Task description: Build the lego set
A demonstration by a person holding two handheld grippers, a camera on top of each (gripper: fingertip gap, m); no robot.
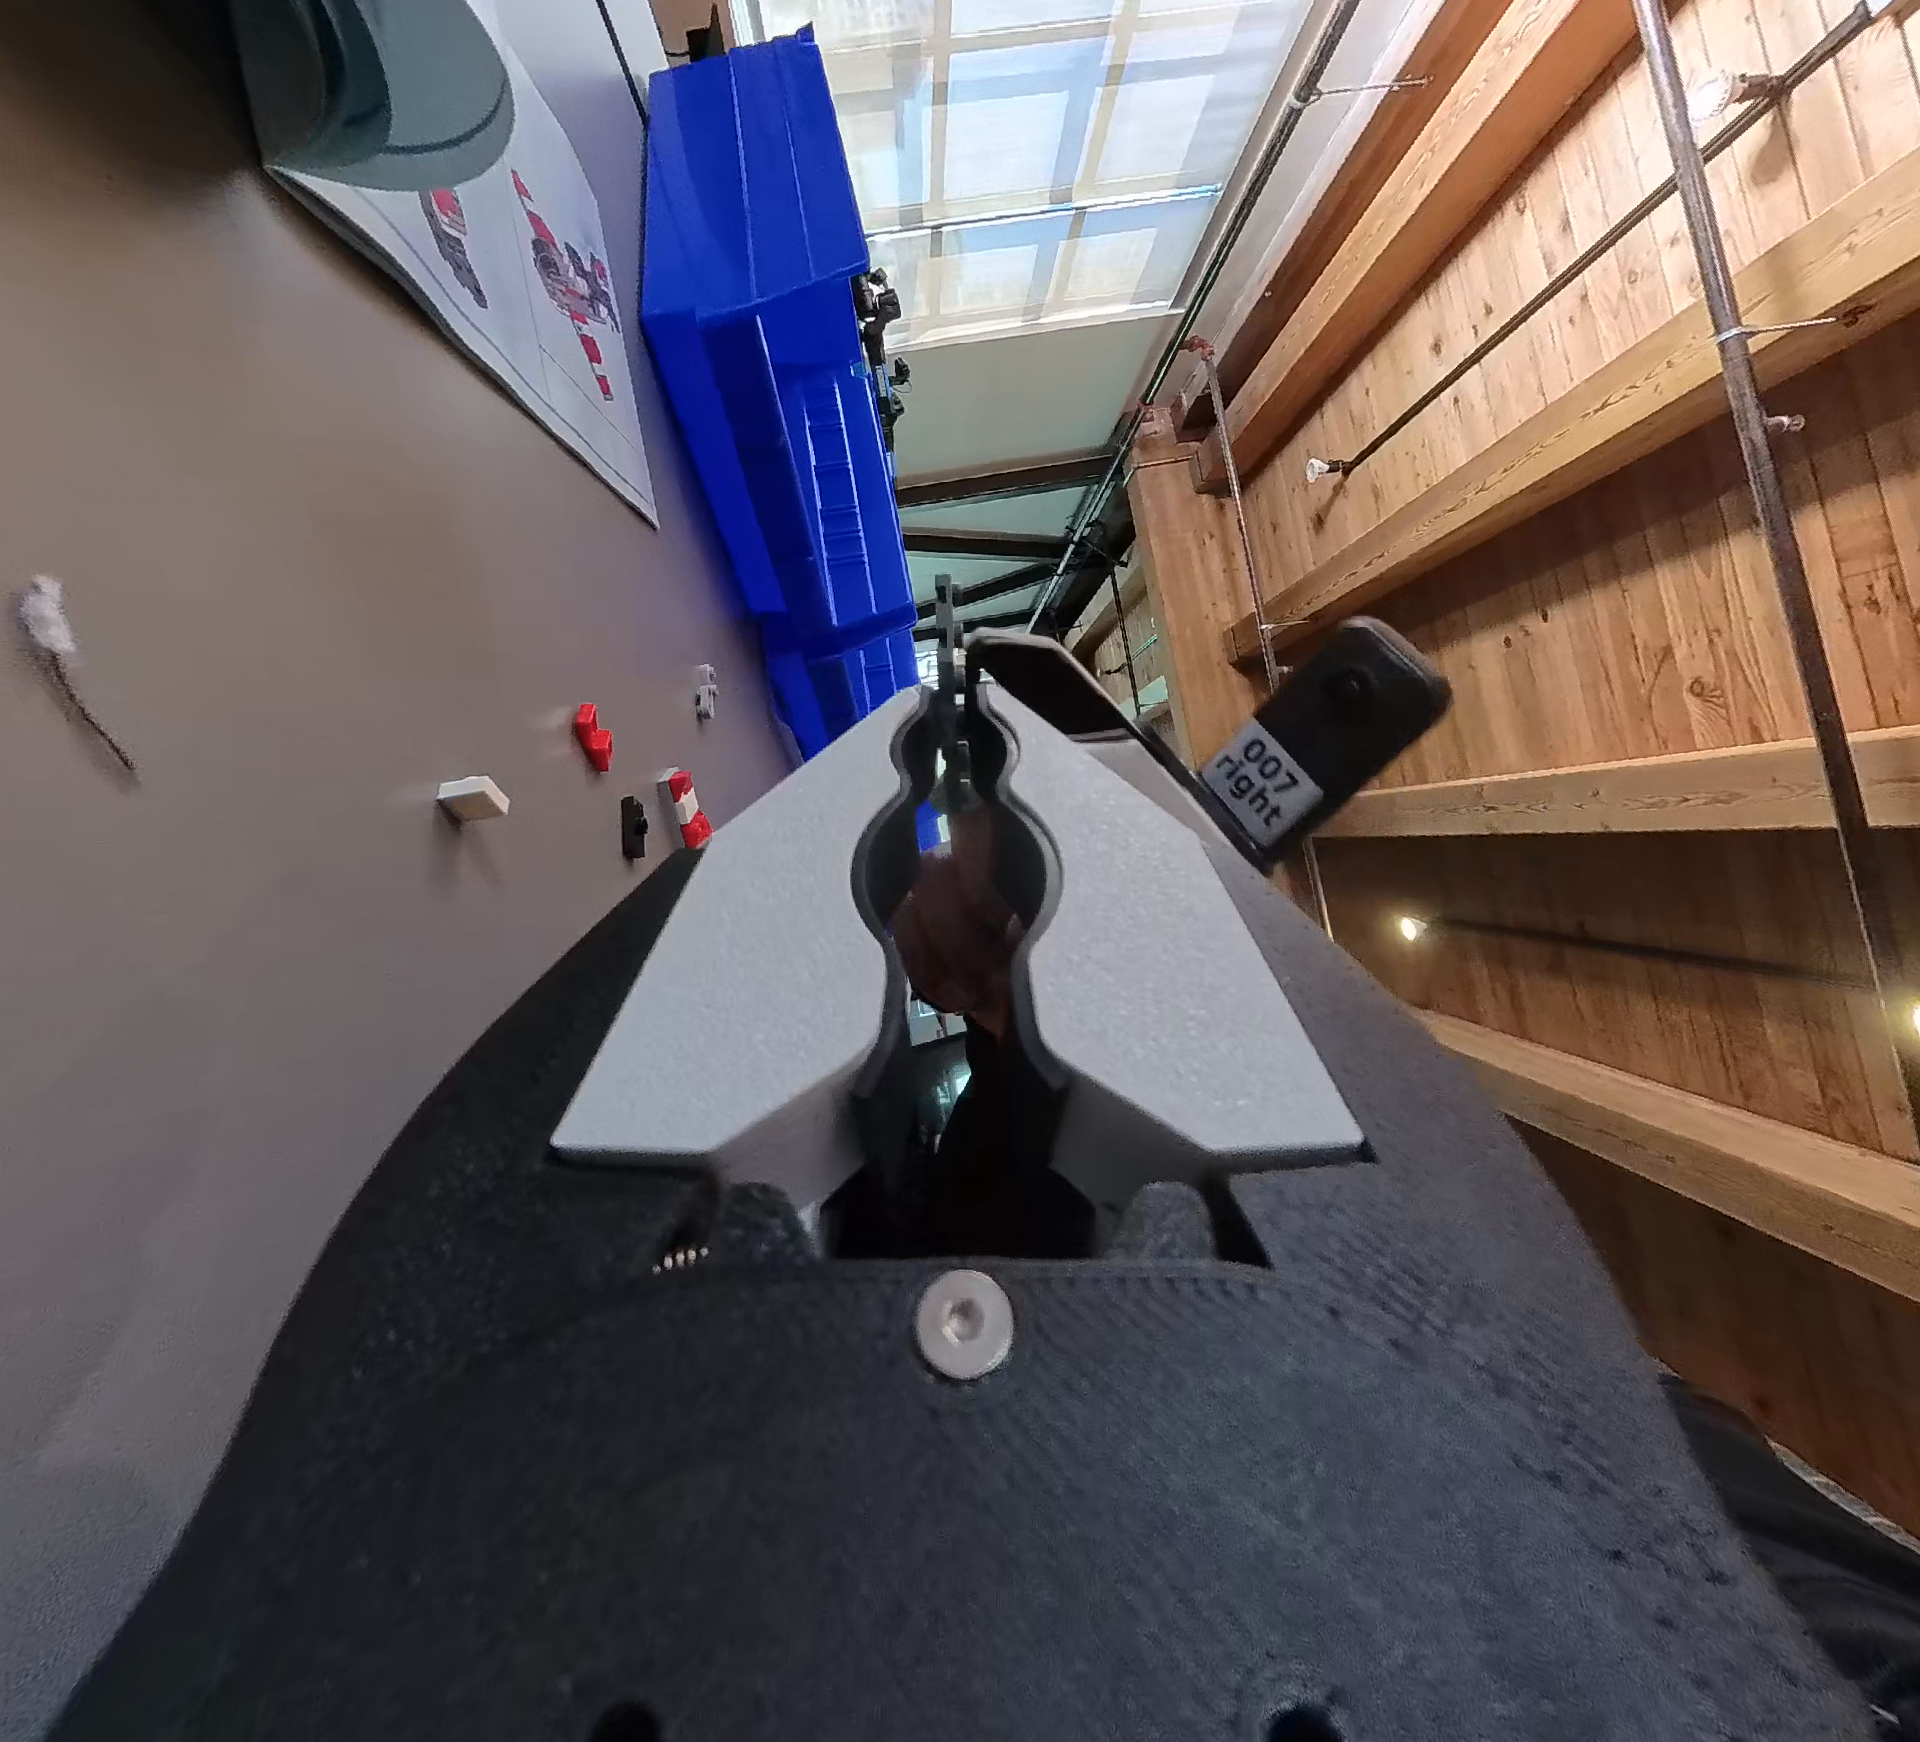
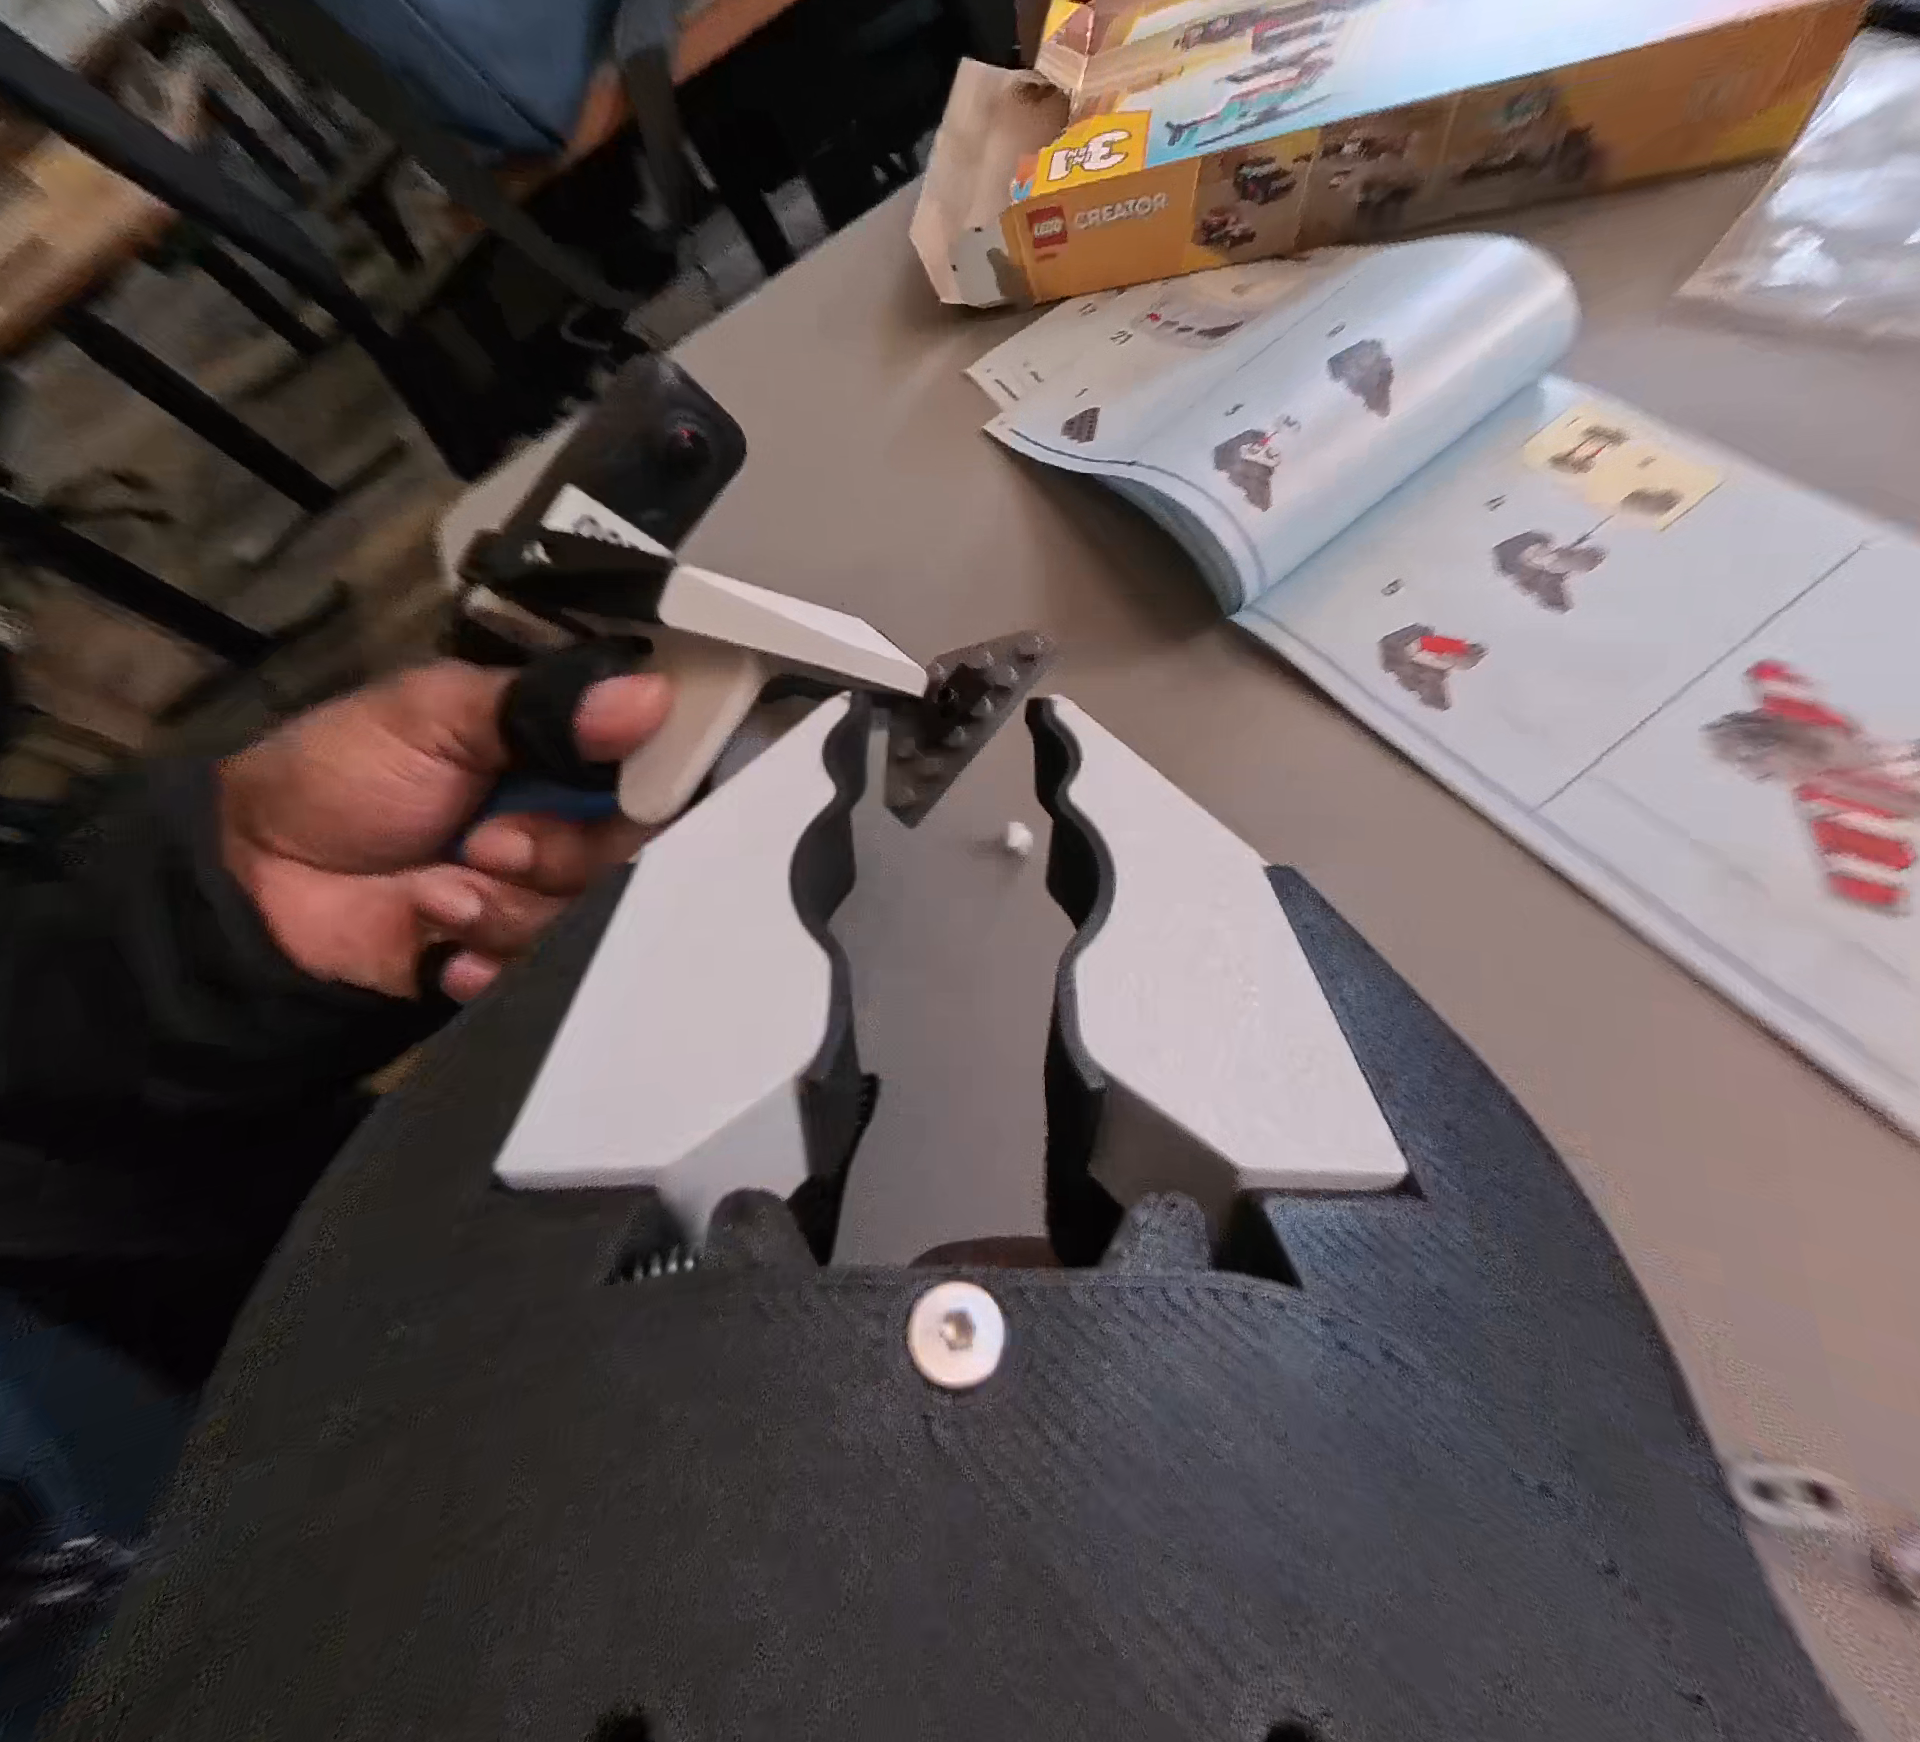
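With the left tool (image 2: 925,690), clamped a dark plate (image 2: 961,726) by one edge and held it clear above the table (image 2: 883,445), tilted, studs facing the right tool (image 2: 942,707), probably to offer a face for pressing on the next piece or for a handover. Held the right tool wide and empty, jaws either side of the plate's lower part; could not tell whether either jaw touched it. Wrapped a hand (image 2: 416,840) round the left tool's handle, low and to the side, likely to keep the plate unobstructed. Saw the plate only edge-on (image 1: 948,653) from the left wrist, caught right at the tips. Had the booklet (image 2: 1455,497) lying open just beside the work, with the box (image 2: 1455,82) behind it, presumably for checking steps. Had loose pieces spread apart on the table, a red one (image 1: 592,736), a white tile (image 1: 473,799), a striped one (image 1: 686,804) and a black one (image 1: 633,825), seemingly for picking singly.
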